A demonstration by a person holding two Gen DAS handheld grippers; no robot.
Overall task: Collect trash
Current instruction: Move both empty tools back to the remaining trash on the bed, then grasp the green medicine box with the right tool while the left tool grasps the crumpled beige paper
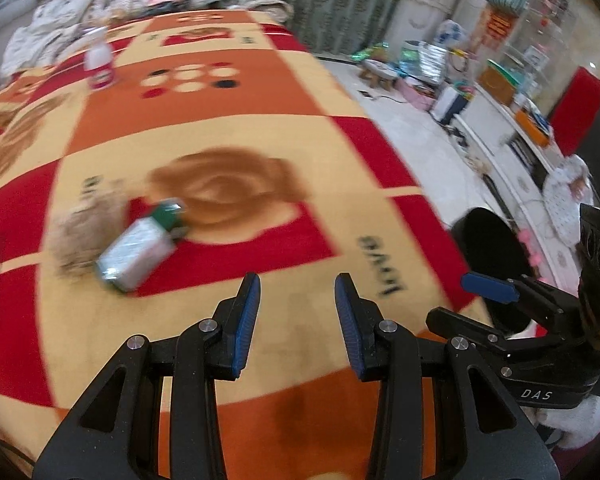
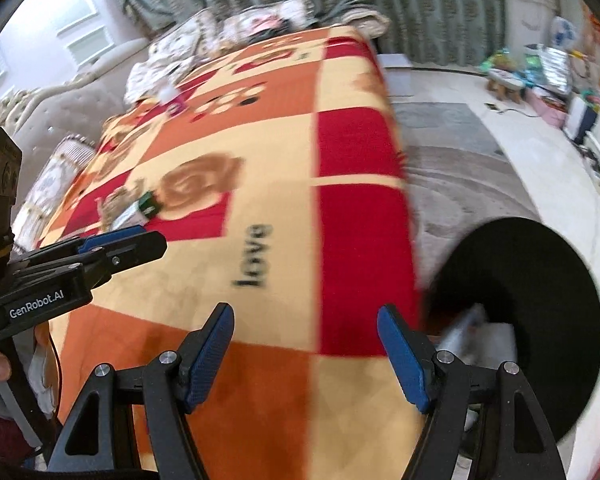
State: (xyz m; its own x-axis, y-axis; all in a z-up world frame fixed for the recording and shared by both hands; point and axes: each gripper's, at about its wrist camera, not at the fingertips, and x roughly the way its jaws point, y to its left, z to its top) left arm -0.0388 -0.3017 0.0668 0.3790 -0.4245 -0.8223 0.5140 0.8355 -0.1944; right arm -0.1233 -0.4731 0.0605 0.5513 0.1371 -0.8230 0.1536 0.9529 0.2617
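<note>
**Reaching for the carton on the bed, bin waiting at the edge**

While both views are smeared by motion, the layout reads fine: a bed covered by a patterned blanket [image 1: 228,120] in red, orange and cream, with trash lying on it and a black bin [image 2: 532,312] just off the bed's side, on the floor.

Main target: a small silver-and-green carton [image 1: 140,246], lying on its side beside the brown rose print, touching or just beside a fuzzy tan clump [image 1: 86,232] (can't tell what that is; too blurred). A white spray bottle with a pink label [image 1: 99,65] stands upright well apart, toward the far end.

Left hand-held gripper [image 1: 297,320]: jaws narrowly parted, nothing between them, hovering over bare blanket short of the carton. Right hand-held gripper [image 2: 306,356]: jaws wider, also empty, over the blanket near the bin side. Something pale already lies inside the bin.

Doing this step well, as I judge it:
- Left hand-held gripper is nearer the carton, so it should take it.
- The gap looks tight for the carton; likely open wider first.
- Line the jaws across the carton's short side, not its length.
- Come down tilted, pads flanking the body, avoiding snagging blanket pile or the tan clump.
- Thin carton will likely crush, so close gently.
- Keep the right one clear of the path to the bin.
</note>
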